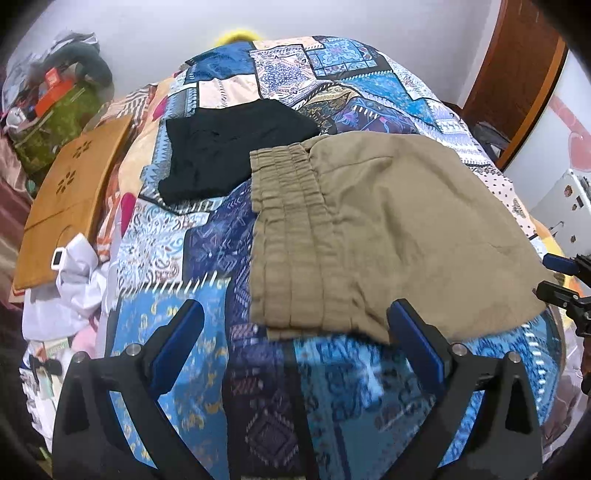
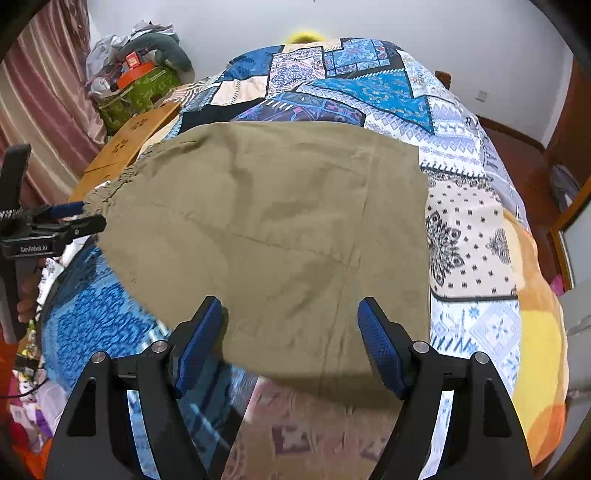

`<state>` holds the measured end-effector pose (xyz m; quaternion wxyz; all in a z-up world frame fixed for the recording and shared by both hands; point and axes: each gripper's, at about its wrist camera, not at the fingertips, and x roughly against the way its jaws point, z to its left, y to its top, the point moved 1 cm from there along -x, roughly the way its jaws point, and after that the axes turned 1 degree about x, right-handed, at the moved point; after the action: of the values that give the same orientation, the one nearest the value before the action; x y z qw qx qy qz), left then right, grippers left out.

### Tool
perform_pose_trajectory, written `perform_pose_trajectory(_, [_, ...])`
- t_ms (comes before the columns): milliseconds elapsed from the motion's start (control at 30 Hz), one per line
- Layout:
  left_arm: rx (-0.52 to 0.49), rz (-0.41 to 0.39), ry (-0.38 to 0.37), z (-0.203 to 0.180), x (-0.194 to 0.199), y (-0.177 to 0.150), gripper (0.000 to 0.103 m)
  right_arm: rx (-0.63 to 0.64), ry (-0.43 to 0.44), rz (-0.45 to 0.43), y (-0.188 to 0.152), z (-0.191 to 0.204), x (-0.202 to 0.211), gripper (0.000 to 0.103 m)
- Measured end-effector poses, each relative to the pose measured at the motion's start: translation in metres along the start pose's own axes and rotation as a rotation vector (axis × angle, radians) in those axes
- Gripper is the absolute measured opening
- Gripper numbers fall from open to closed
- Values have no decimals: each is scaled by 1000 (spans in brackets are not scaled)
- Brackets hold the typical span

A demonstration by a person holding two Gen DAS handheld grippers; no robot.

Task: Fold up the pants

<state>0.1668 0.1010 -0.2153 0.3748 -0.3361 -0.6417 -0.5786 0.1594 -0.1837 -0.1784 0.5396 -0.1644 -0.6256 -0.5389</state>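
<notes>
Blue-padded fingers (image 1: 177, 332) of the left gripper (image 1: 295, 325) stand wide apart at the bottom of the left wrist view, holding nothing, above the patchwork bedspread (image 1: 177, 240). Its right finger sits at the near edge of the khaki pants (image 1: 362, 229), close to the elastic waistband (image 1: 288, 236). In the right wrist view the right gripper (image 2: 290, 317) is likewise spread wide and empty, its two pads framing the near hem of the same pants, which lie folded and fairly flat across the bed. Each gripper shows at the edge of the other's view, near the sides of the pants. Beyond the waistband, a black garment (image 1: 229, 151) lies on the bedspread, just beside the khaki fabric. Farther left, a wooden board (image 1: 70, 199) rests at the bed's edge, with a green box (image 2: 136, 92) and clutter behind it against the white wall (image 2: 258, 22).
</notes>
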Motion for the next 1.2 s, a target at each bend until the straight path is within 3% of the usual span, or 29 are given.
perform_pose_trajectory(167, [4, -36, 39, 5, 20, -7, 101, 19, -16, -33, 1, 7, 14, 73])
perform_pose_trajectory(300, [86, -67, -7, 15, 34, -7, 101, 49, -19, -105, 12, 25, 25, 73])
perform_pose_trajectory(467, [183, -17, -134, 15, 26, -13, 101, 72, -43, -170, 24, 45, 16, 74])
perform_pose_trajectory(600, [204, 29, -206, 7, 14, -19, 101, 45, -78, -126, 28, 45, -12, 74])
perform_pose_trajectory(733, [260, 68, -371, 1, -2, -20, 101, 40, -59, -75, 16, 40, -32, 74])
perform_pose_trajectory(1000, [404, 71, -471, 11, -28, 8, 102, 74, -10, -88, 9, 39, -27, 78])
perform_pose_trajectory(1067, [417, 56, -482, 12, -30, 16, 92, 71, -2, -92, 7, 38, -26, 78])
perform_pose_trajectory(1100, [420, 55, -467, 12, -31, 18, 78, 72, 0, -93, 8, 39, -26, 78])
perform_pose_trajectory(1133, [420, 54, -427, 13, -32, 21, 59, 73, 2, -95, 8, 39, -27, 78])
perform_pose_trajectory(1200, [403, 46, -299, 10, -33, 25, 42, 72, 8, -98, 7, 39, -27, 79])
